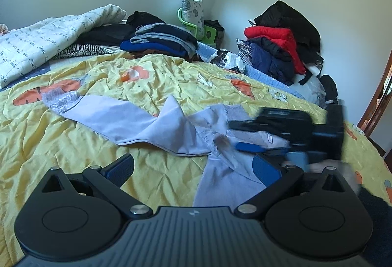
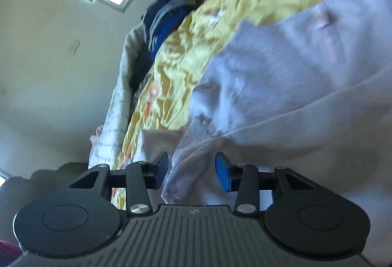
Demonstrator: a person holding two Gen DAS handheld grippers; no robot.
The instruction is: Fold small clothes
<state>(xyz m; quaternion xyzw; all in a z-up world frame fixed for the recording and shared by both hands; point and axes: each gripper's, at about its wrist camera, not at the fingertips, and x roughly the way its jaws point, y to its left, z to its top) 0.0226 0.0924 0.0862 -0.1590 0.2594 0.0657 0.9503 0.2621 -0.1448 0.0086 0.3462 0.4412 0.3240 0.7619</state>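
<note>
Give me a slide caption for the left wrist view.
Open left hand-held gripper over a pale garment on a yellow bedspread.

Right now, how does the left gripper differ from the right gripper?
The left gripper stands wide open with bare yellow bedspread between its fingers; the right gripper is open less wide, with the pale garment's lacy edge between its pads, not pinched. Both have black frames and blue pads.

A pale lavender garment (image 1: 137, 120) lies on a yellow bedspread (image 1: 73, 144) patterned with orange carrots.
</note>
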